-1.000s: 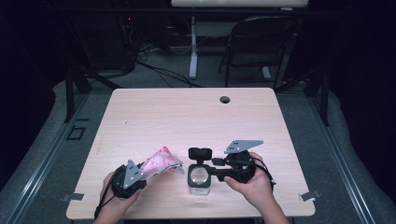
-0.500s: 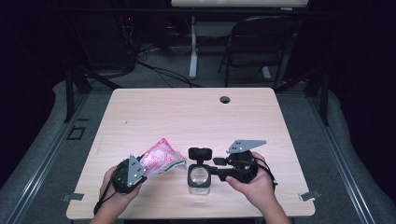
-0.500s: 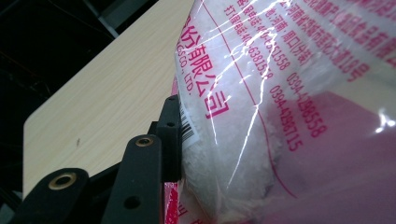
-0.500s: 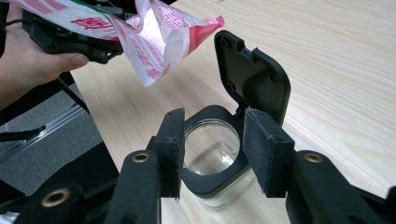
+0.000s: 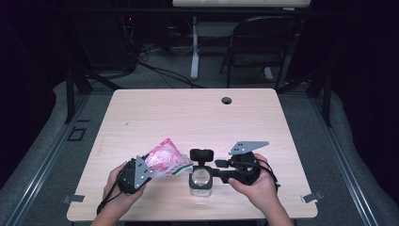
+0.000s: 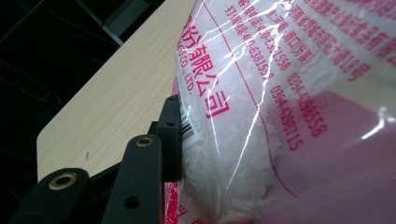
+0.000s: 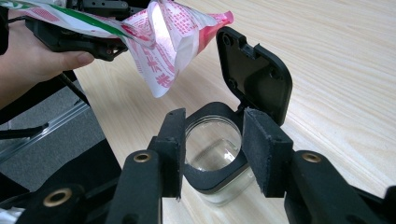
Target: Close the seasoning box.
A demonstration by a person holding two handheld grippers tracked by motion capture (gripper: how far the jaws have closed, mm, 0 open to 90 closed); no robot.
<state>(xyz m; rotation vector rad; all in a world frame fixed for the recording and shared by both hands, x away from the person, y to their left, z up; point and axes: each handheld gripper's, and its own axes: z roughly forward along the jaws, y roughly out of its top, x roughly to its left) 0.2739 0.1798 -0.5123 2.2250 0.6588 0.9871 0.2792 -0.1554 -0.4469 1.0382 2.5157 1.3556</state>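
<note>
On the worktop (image 5: 188,113), the right gripper (image 7: 212,154) squeezed a jar (image 7: 215,156) (lid open); the left gripper (image 5: 141,170) clamped a bag (image 5: 165,160).

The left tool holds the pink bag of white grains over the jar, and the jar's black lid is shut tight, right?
Not quite. The lid is flipped open, standing up behind the jar, as the right gripper view shows. The left tool does hold the pink bag by it.

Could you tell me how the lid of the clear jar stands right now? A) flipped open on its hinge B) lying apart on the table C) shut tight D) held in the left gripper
A: in the right gripper view the black lid stands up, hinged behind the mouth of the jar.
</note>
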